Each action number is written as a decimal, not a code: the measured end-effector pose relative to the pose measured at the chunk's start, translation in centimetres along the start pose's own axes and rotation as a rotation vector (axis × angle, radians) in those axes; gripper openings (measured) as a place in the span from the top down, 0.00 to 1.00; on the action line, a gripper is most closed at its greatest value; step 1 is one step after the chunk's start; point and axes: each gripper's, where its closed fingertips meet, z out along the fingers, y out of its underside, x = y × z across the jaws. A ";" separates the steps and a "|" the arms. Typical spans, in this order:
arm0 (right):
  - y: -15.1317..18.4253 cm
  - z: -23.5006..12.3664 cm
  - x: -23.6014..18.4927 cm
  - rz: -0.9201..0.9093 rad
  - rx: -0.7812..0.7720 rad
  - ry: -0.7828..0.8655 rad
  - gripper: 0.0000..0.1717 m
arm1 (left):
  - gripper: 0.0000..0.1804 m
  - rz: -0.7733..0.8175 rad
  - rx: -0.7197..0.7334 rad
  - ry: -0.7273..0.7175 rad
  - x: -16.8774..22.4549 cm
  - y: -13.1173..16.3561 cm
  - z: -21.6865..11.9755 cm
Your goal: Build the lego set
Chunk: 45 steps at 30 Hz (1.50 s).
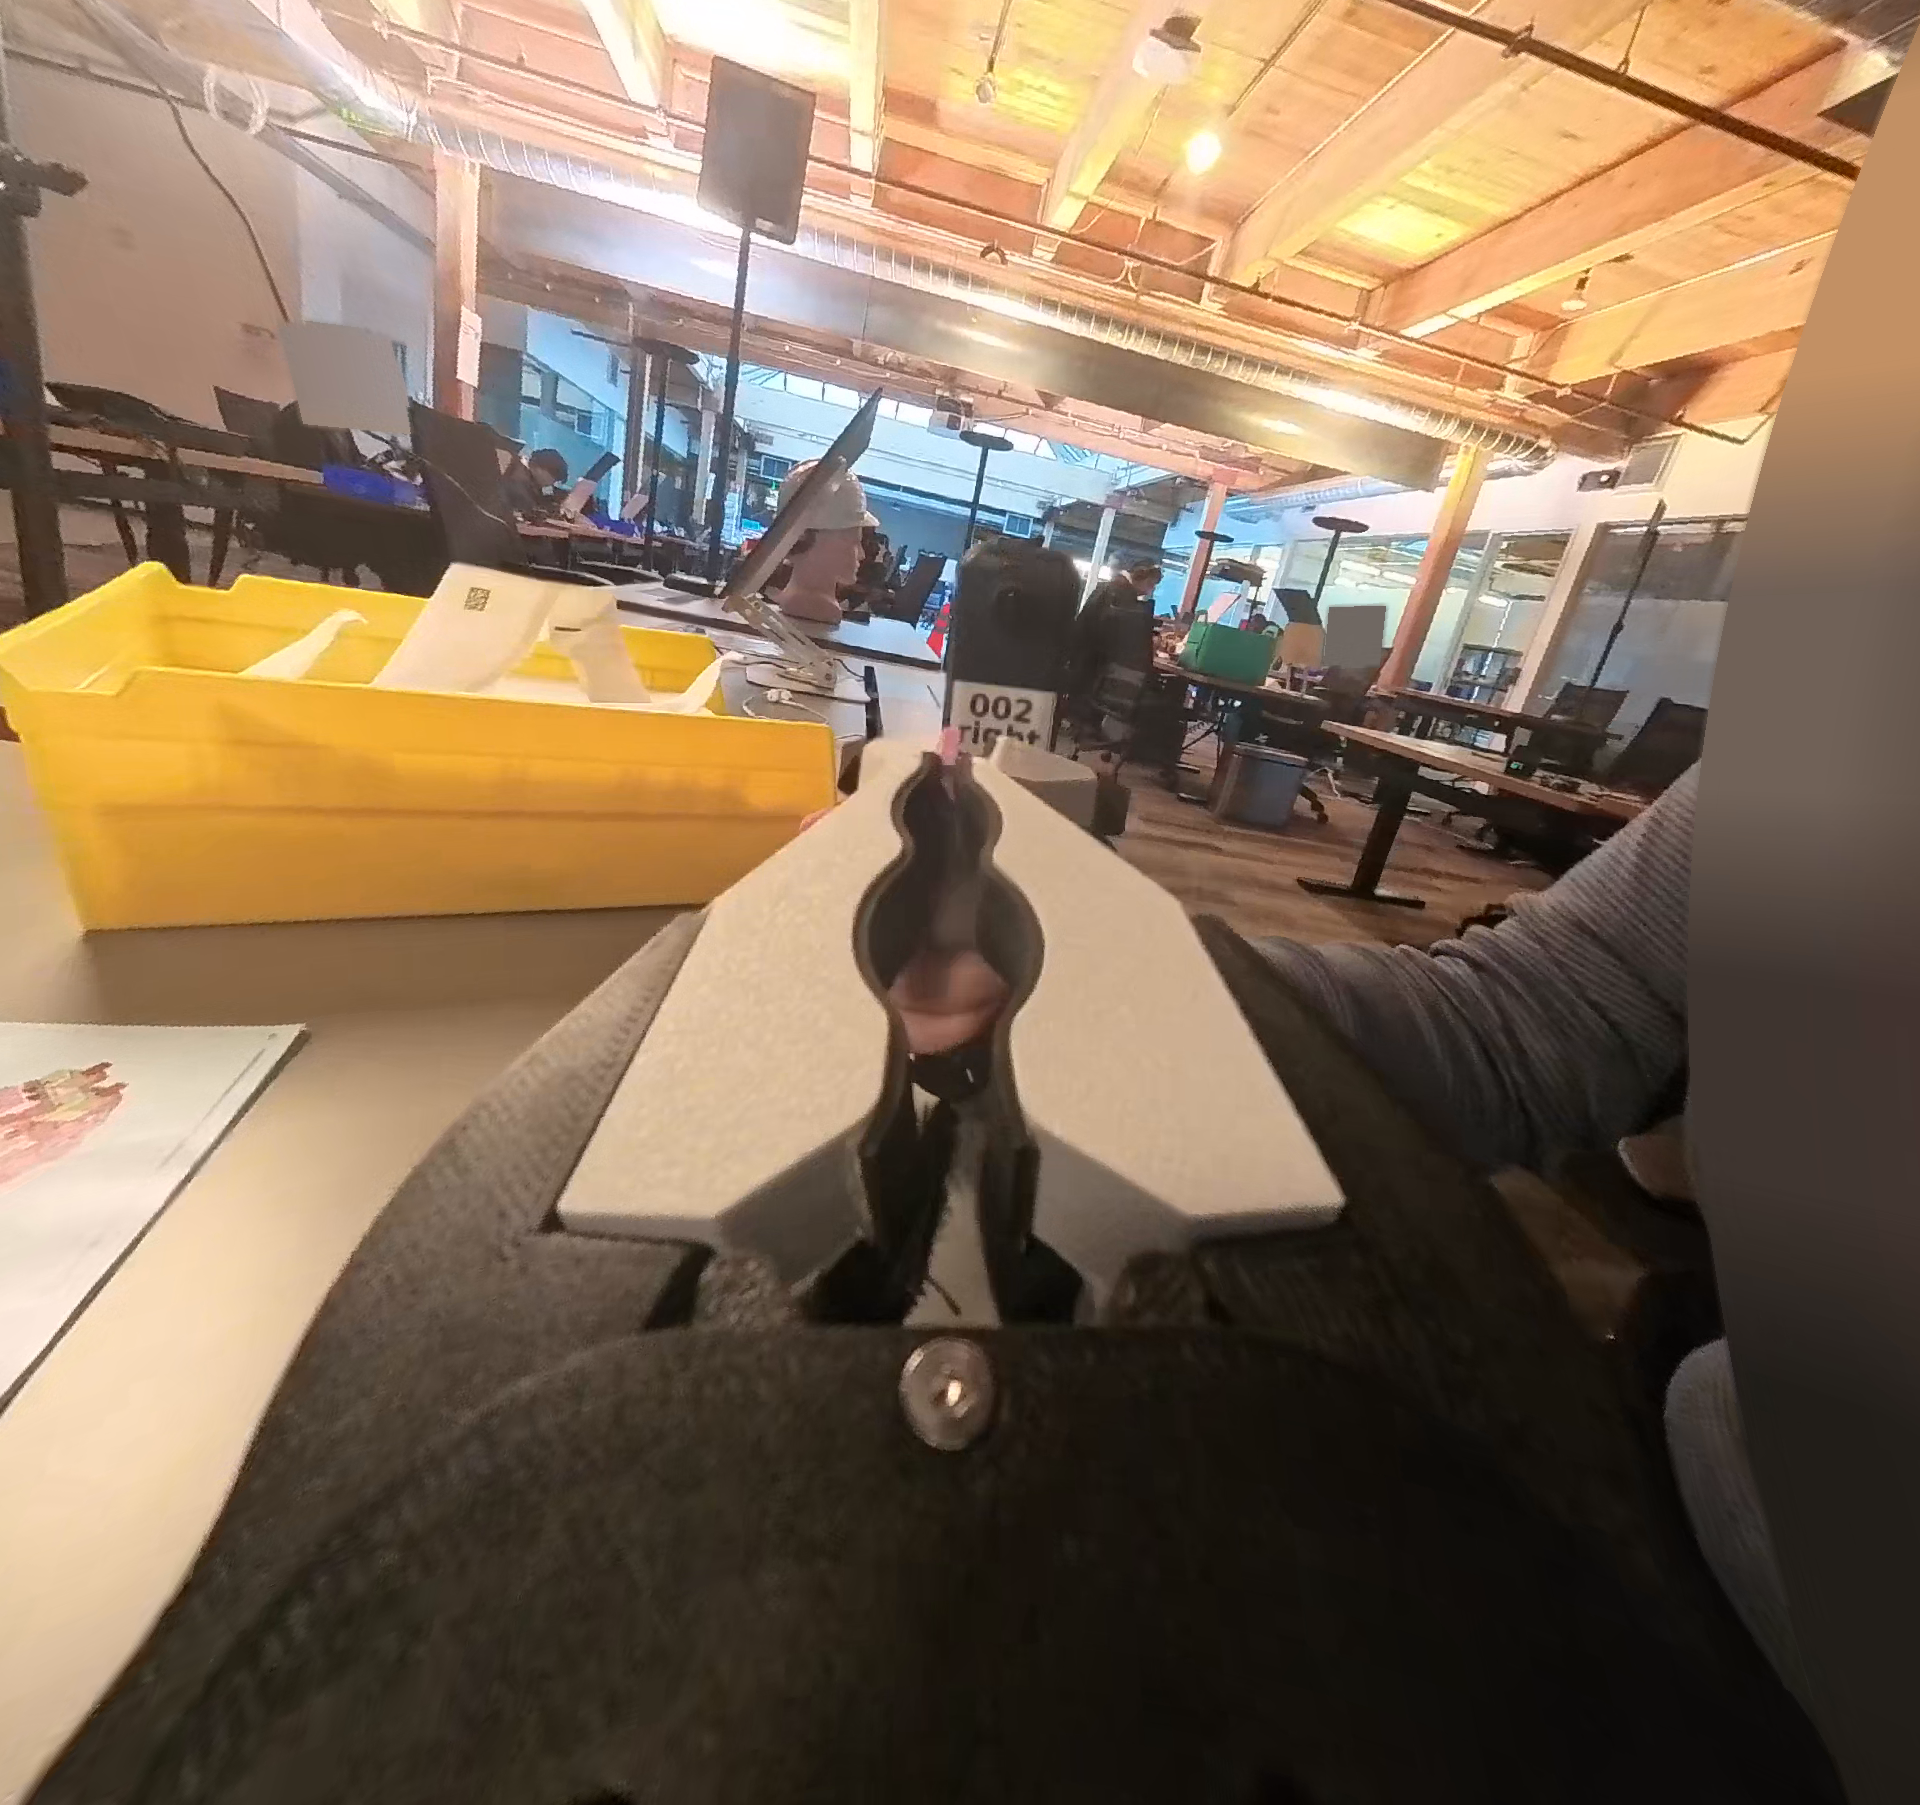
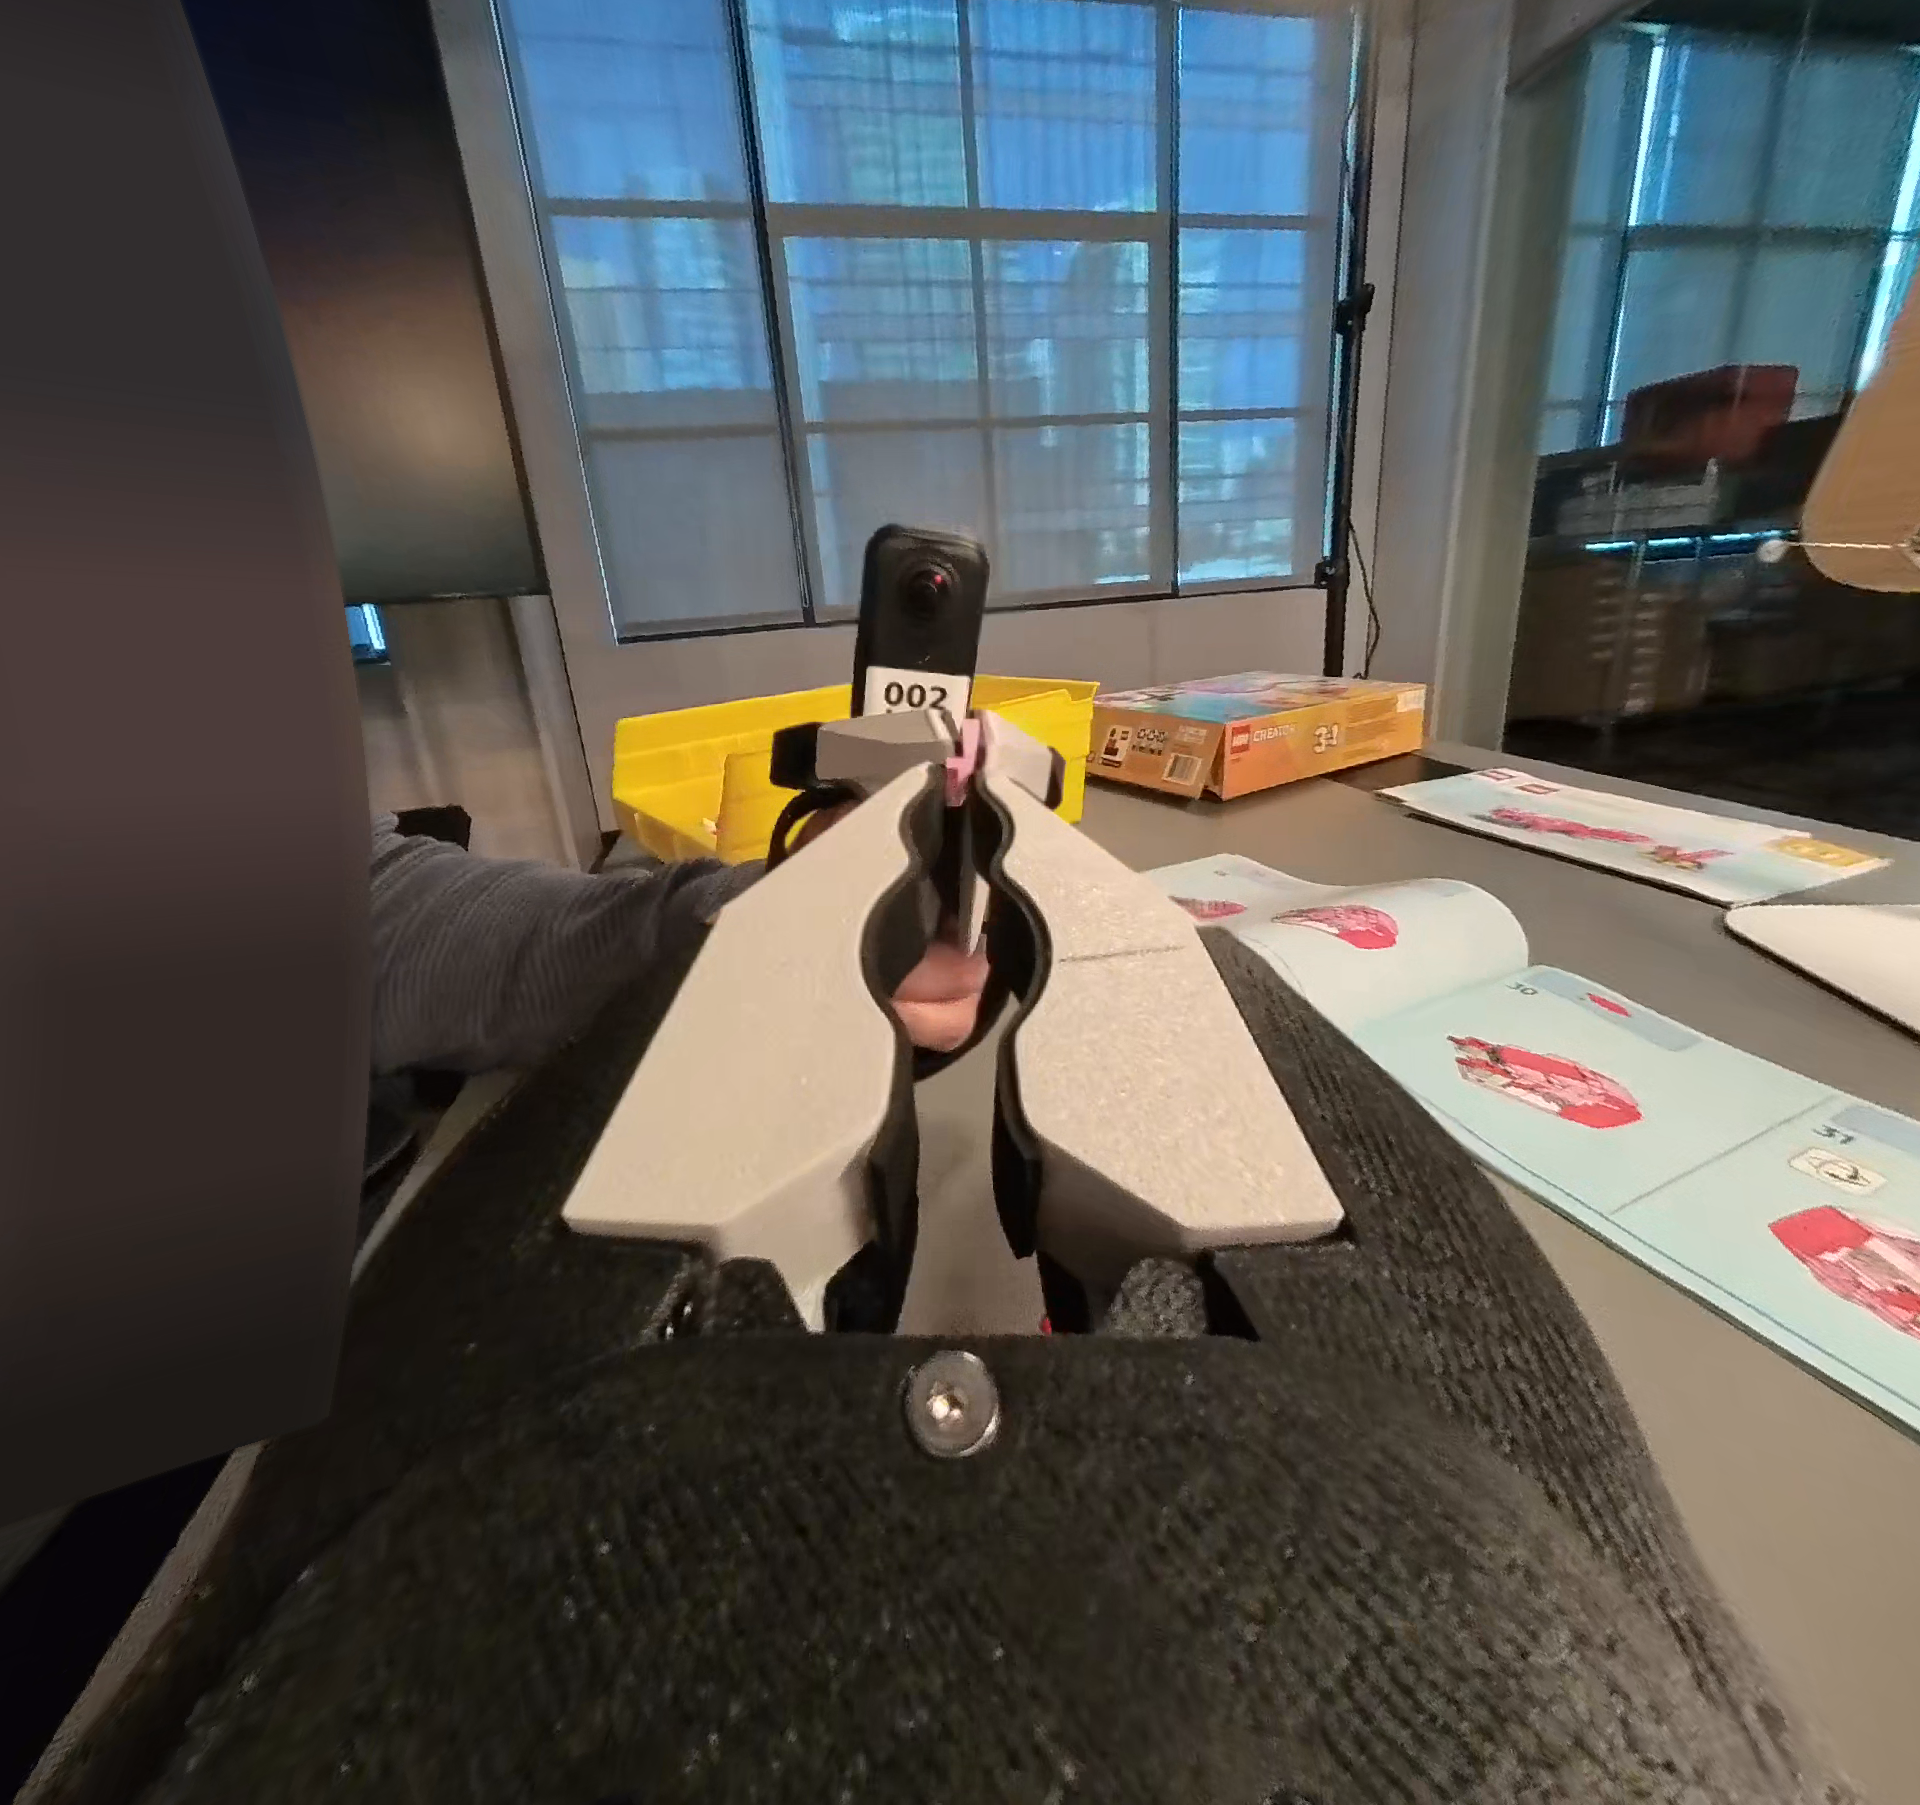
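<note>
My two grippers meet tip to tip above the grey table [image 1: 343, 976]. In the left wrist view my left gripper [image 1: 951, 768] is shut on a small pink piece [image 1: 949, 745] that sticks up from its fingertips. The right gripper's grey finger [image 1: 1044, 768] and its black camera [image 1: 1013, 612] show just behind. In the right wrist view my right gripper [image 2: 961, 787] is shut on the lower end of the same pink piece [image 2: 966, 763]. The left gripper's grey fingers [image 2: 883, 753] clamp it from the far side, lying crosswise.
A yellow bin [image 1: 416, 779] with white bags stands at the left, and also shows in the right wrist view [image 2: 675, 768]. A toy brick box [image 2: 1257, 732], an open instruction booklet [image 2: 1507, 1028] and a second booklet [image 2: 1621, 836] lie to the right. A grey sleeve [image 2: 520, 934] reaches across. Only a small space, under 4 cm, lies between the two pairs of fingers.
</note>
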 end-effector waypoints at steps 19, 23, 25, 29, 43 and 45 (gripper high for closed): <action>3.3 -4.4 8.9 -1.002 -0.483 0.669 0.99 | 0.41 0.243 -0.585 -0.324 -6.9 7.2 -3.7; 2.7 -4.6 9.8 -1.081 -0.487 0.732 0.99 | 0.38 0.256 -0.688 -0.262 -7.3 8.9 -3.0; 2.3 -5.0 10.2 -1.062 -0.472 0.764 0.99 | 0.40 0.229 -0.719 -0.220 -7.3 9.4 -2.9; 1.9 -5.7 10.8 -1.016 -0.454 0.807 0.99 | 0.45 0.170 -0.766 -0.156 -6.8 10.3 -2.8; 2.2 -5.6 10.9 -0.978 -0.458 0.796 0.99 | 0.60 0.276 -0.843 -0.298 -6.1 11.4 -3.9; 2.2 -5.6 10.8 -0.985 -0.457 0.796 0.99 | 0.57 0.263 -0.856 -0.300 -6.2 11.6 -3.9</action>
